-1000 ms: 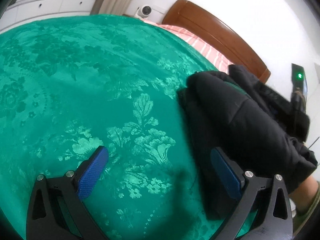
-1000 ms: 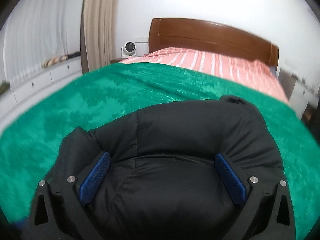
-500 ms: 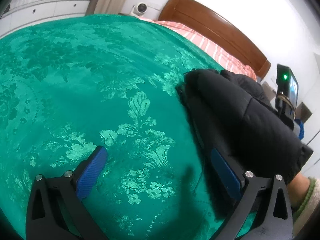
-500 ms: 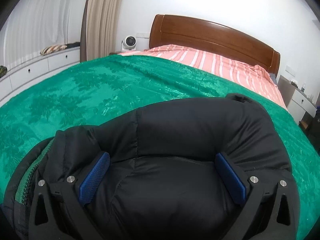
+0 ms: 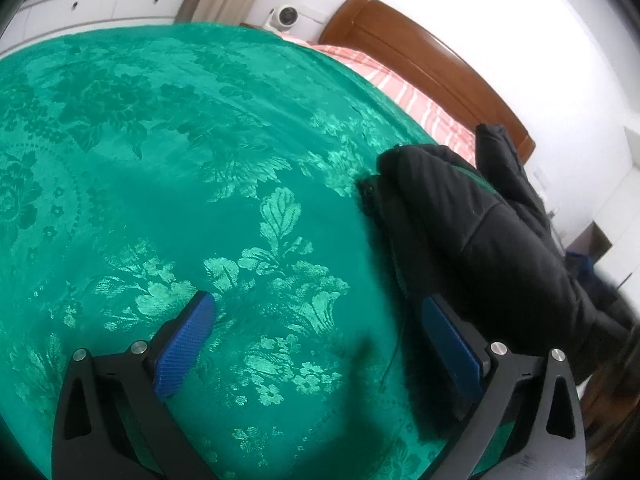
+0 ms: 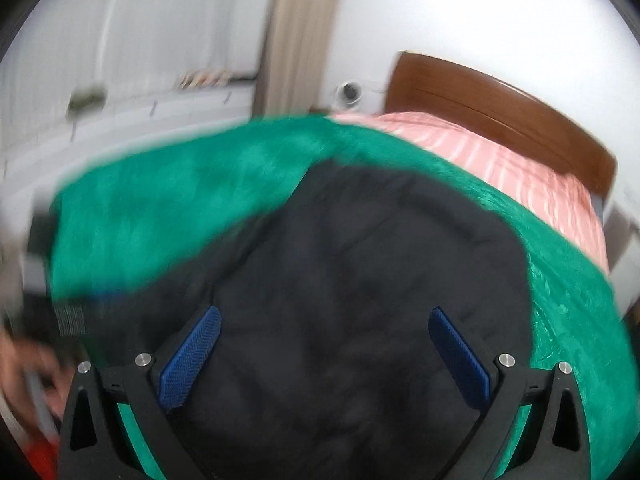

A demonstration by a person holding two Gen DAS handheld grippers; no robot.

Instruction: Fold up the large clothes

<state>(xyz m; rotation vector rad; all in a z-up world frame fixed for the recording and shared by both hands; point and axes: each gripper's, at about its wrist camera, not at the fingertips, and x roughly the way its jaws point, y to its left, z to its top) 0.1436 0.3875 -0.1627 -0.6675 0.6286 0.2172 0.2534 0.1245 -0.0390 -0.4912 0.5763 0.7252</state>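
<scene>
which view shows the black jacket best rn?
Left wrist. The black jacket is sharp there, bunched at the right edge of the green bedspread, seams visible. Right wrist shows more of its surface, centred between the open gripper fingers, but motion-blurred.

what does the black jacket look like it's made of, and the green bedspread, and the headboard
Black jacket: likely matte synthetic shell with padding; it looks puffy, with stitched seams.
Green bedspread: probably satin-like jacquard; glossy woven flowers catch the light.
Headboard: seemingly varnished wood, reddish brown with a sheen.

Black jacket on green bedspread — fingers apart.
</scene>
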